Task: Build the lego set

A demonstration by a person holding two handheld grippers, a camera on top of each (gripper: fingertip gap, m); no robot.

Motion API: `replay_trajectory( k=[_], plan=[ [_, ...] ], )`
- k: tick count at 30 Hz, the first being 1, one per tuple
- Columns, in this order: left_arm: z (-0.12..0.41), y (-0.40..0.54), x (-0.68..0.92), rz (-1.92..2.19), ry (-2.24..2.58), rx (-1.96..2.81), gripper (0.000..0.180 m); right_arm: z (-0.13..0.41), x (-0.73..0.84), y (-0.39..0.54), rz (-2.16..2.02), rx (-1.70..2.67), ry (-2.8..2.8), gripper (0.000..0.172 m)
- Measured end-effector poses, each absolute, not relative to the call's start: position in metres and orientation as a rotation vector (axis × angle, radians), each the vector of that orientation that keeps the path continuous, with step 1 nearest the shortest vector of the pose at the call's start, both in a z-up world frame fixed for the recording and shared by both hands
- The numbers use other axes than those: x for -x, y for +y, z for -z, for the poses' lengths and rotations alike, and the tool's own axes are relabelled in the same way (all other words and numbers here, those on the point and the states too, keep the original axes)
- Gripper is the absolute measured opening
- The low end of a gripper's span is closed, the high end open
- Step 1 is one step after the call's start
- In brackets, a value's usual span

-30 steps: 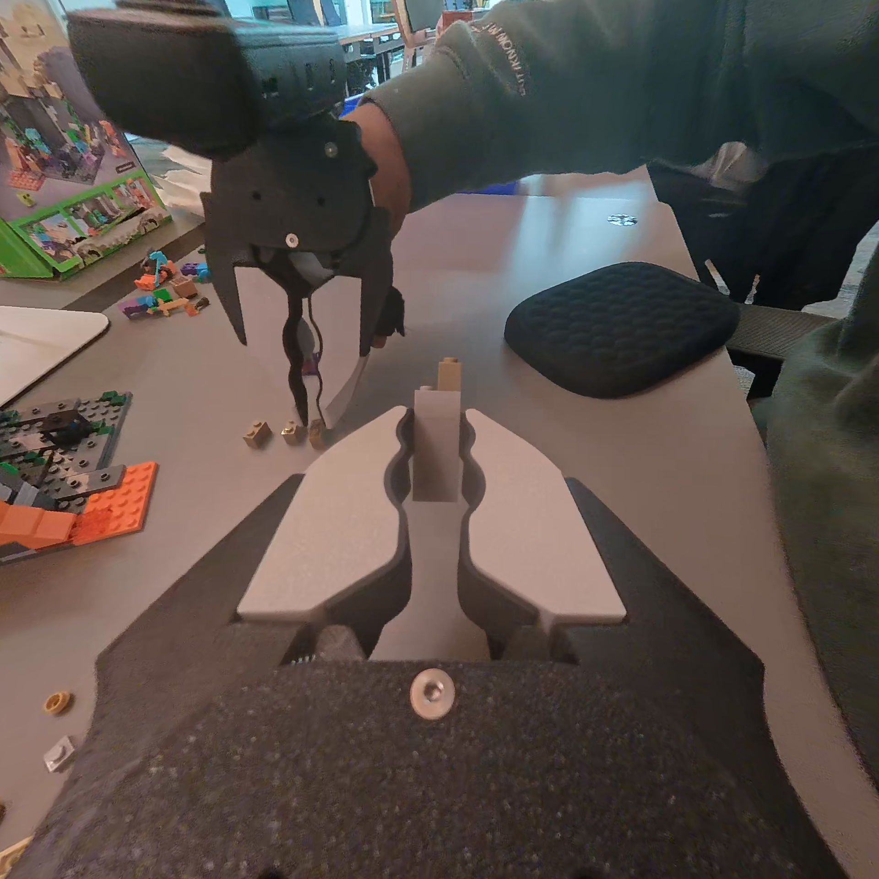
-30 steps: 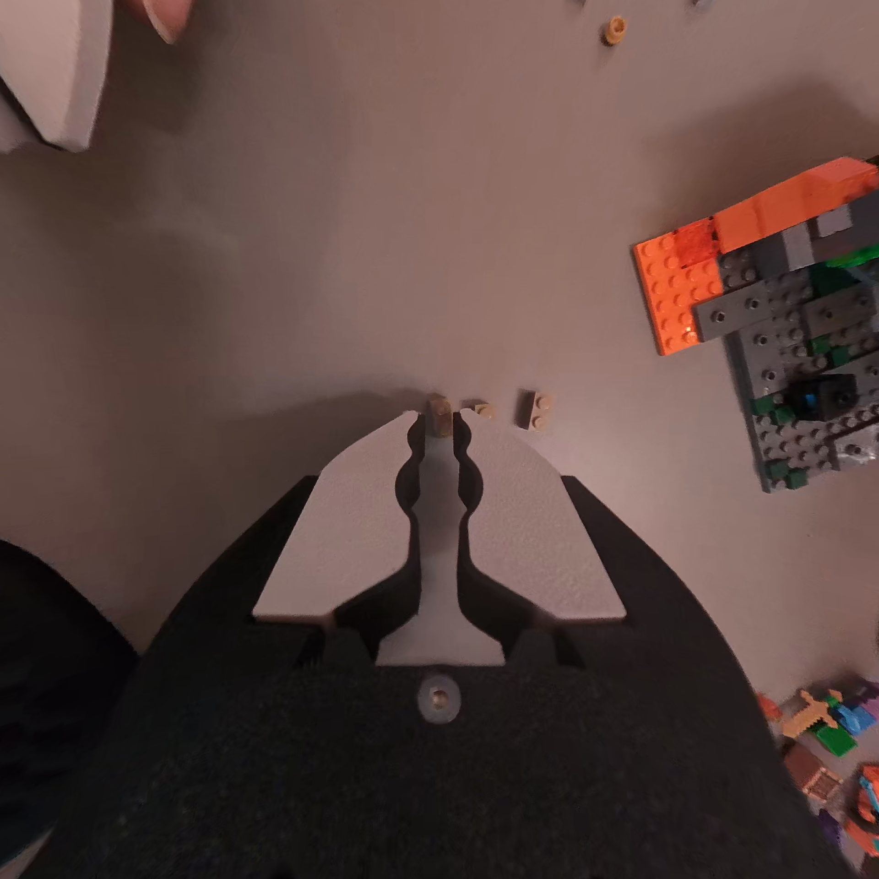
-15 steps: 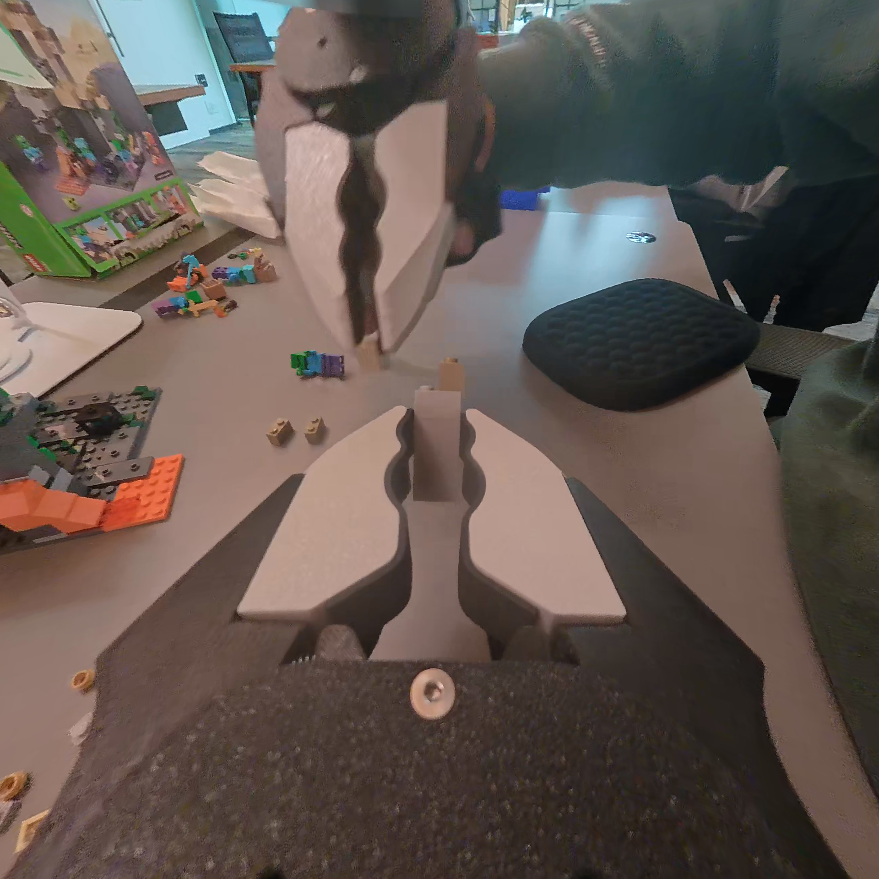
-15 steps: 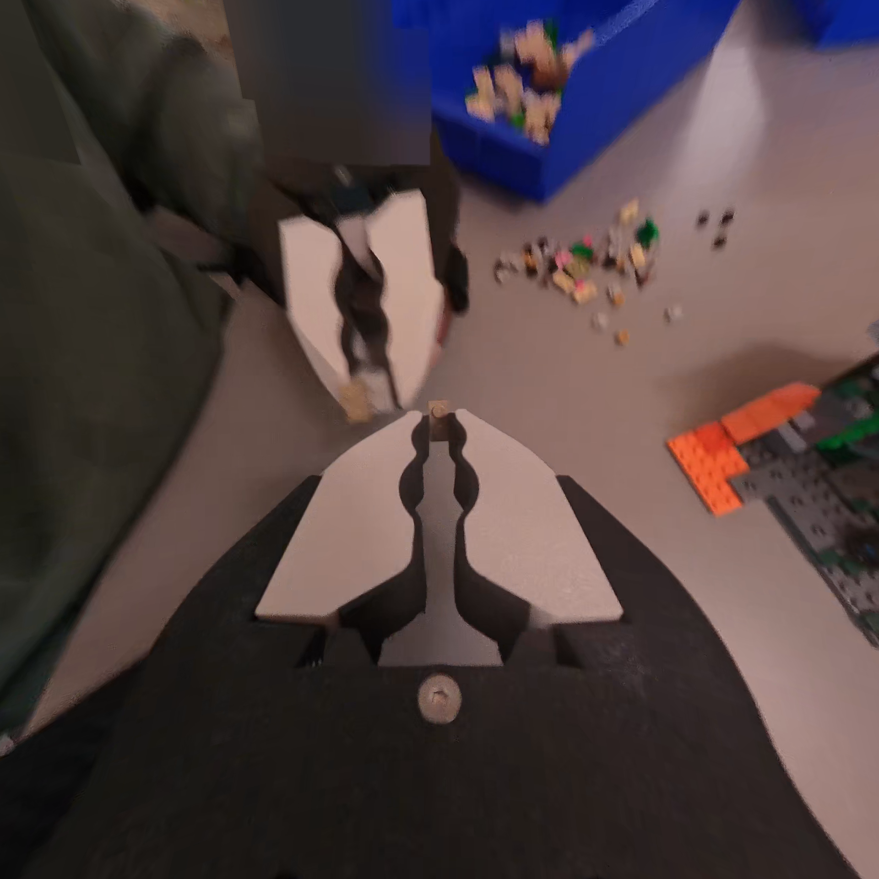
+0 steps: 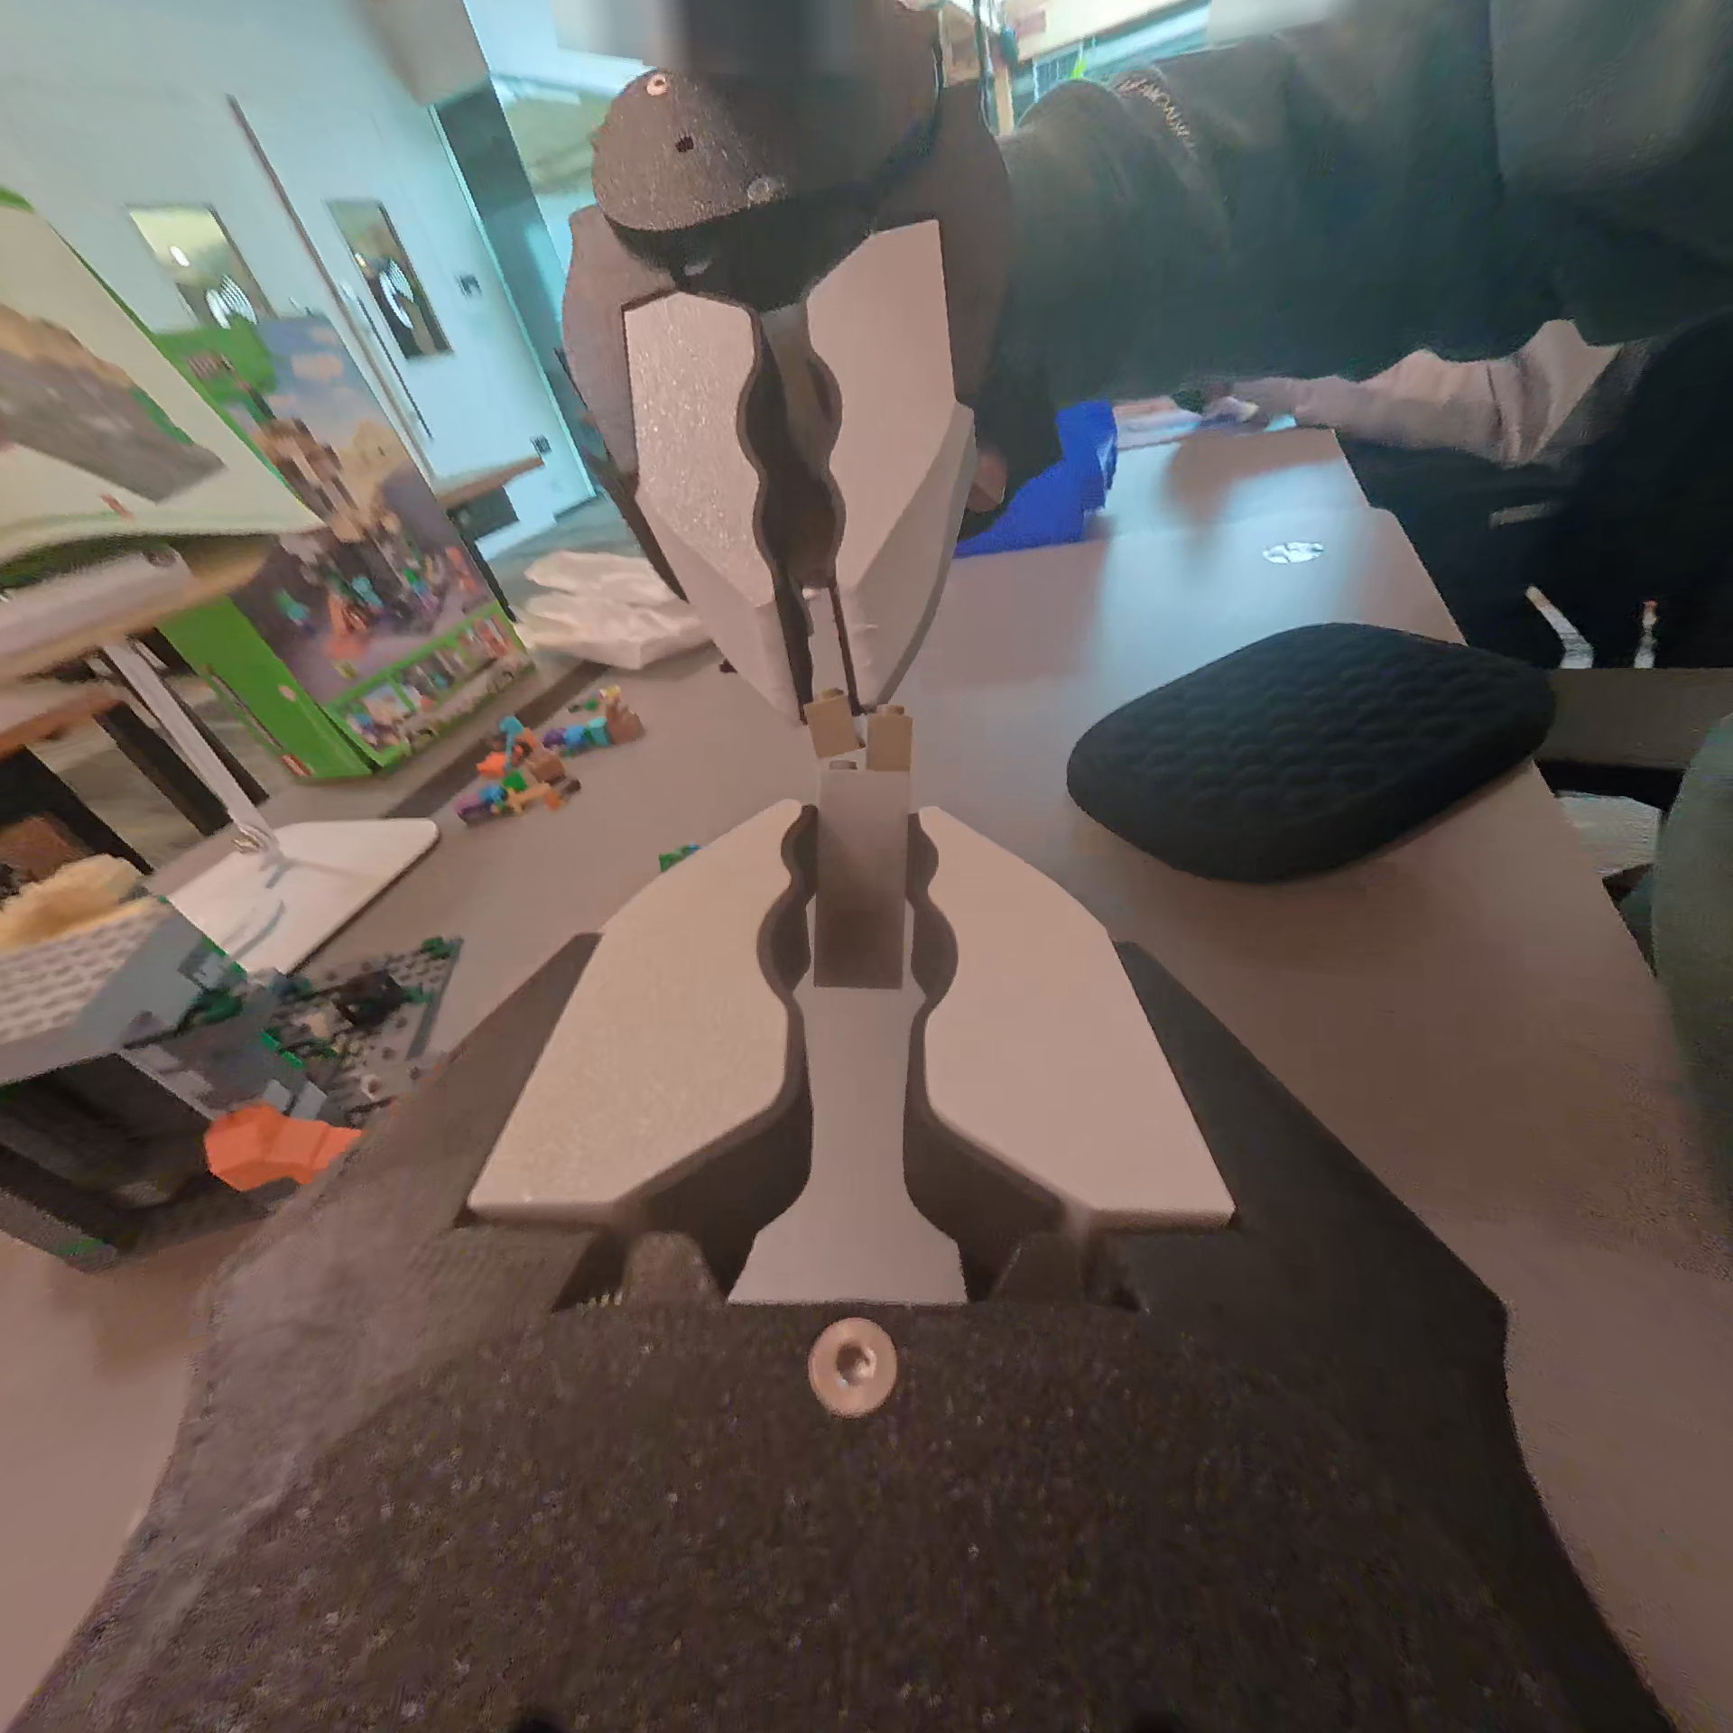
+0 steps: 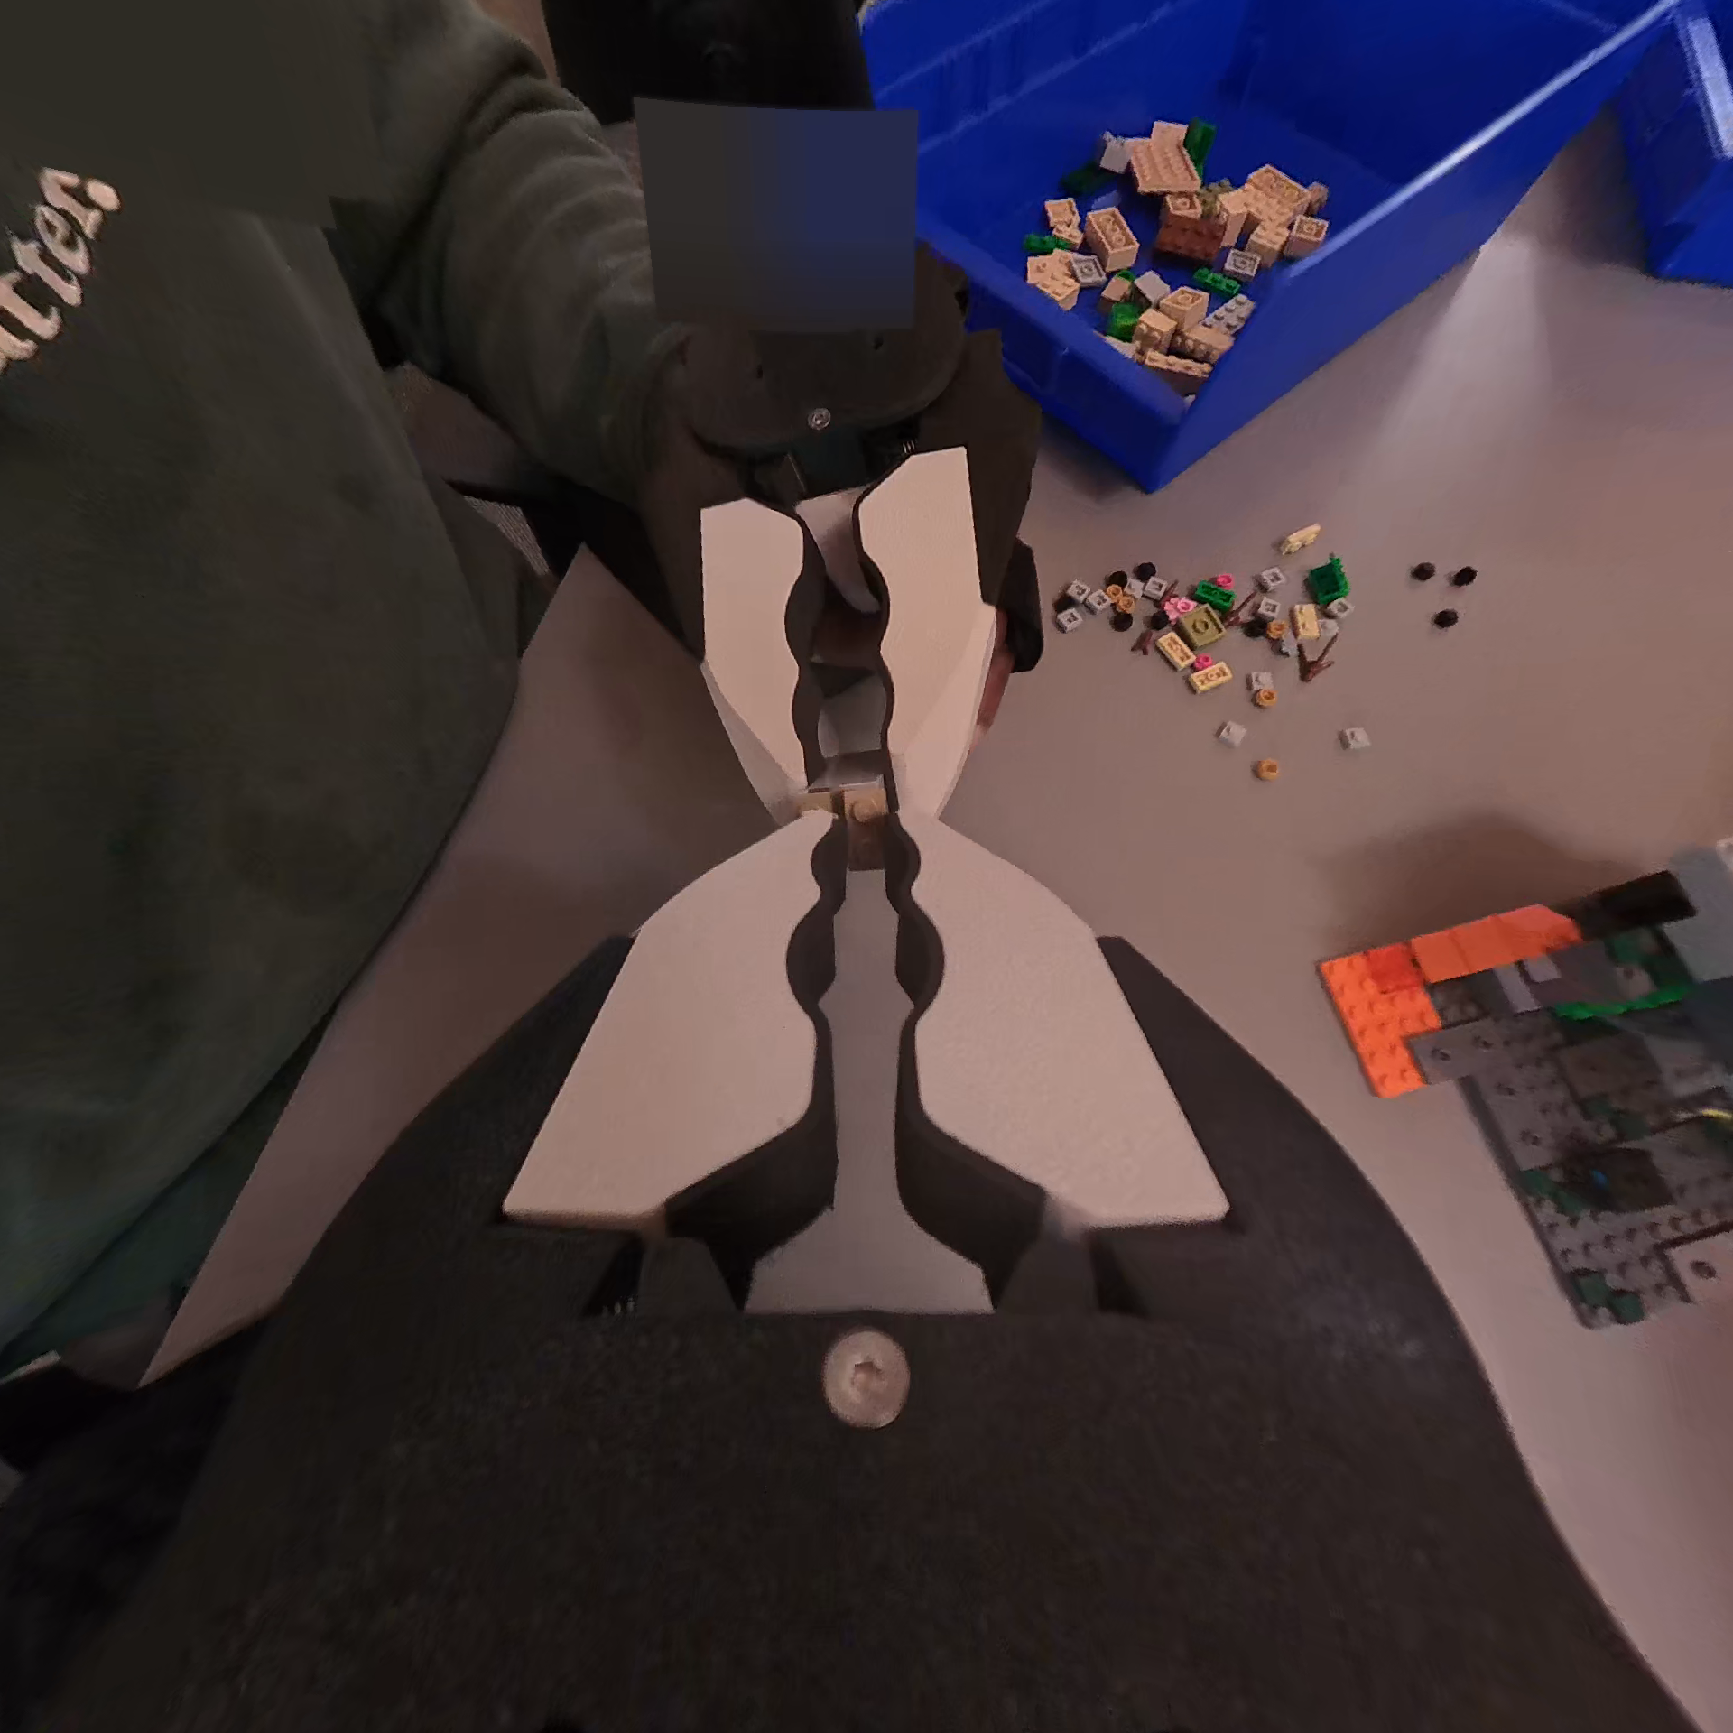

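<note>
Left wrist view: the left gripper [image 5: 861,816] is closed on a tall grey brick assembly [image 5: 861,872], pads pressing its sides; a tan brick [image 5: 889,741] is mounted on its far end. Facing it above the grey table [image 5: 1219,985], the right gripper [image 5: 830,699] pinches a second small tan brick [image 5: 833,724] just beside the mounted one. A black pad [image 5: 1303,750] lies right, a toy box [image 5: 375,600] left. Right wrist view: the right gripper [image 6: 861,825], nearly closed, holds the small tan brick [image 6: 865,830] against the left gripper's [image 6: 849,778] load; a blue bin [image 6: 1219,188], loose pieces [image 6: 1219,619] and a partial build [image 6: 1547,1050] lie right.
</note>
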State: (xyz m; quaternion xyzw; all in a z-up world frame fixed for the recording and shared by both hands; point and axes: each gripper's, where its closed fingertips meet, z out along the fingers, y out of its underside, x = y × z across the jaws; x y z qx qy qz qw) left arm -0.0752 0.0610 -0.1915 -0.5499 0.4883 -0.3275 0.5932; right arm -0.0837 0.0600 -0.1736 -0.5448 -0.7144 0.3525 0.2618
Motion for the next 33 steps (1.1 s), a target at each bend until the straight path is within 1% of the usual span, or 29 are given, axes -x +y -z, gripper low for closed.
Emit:
replay_trajectory(
  k=[6,13,19,24,30,33],
  plan=[
    [0.166,0.055,0.080,0.671,1.080,1.144,0.017,0.149,0.090,0.050,-0.809,1.407,-2.027,0.008],
    [0.140,0.044,0.088,0.614,1.020,1.019,0.017,0.125,0.098,0.034,-0.735,1.369,-2.075,0.009],
    [0.136,0.041,0.088,0.616,1.015,1.005,0.017,0.121,0.098,0.028,-0.702,1.381,-2.088,0.014],
    [0.136,0.044,0.089,0.624,0.996,1.028,0.017,0.120,0.099,0.025,-0.646,1.337,-2.022,0.023],
    [0.134,0.048,0.089,0.650,0.972,1.043,0.017,0.121,0.101,0.030,-0.487,1.233,-1.887,0.028],
    [0.135,0.049,0.088,0.652,0.974,1.046,0.017,0.122,0.100,0.031,-0.474,1.218,-1.865,0.029]
  ],
)
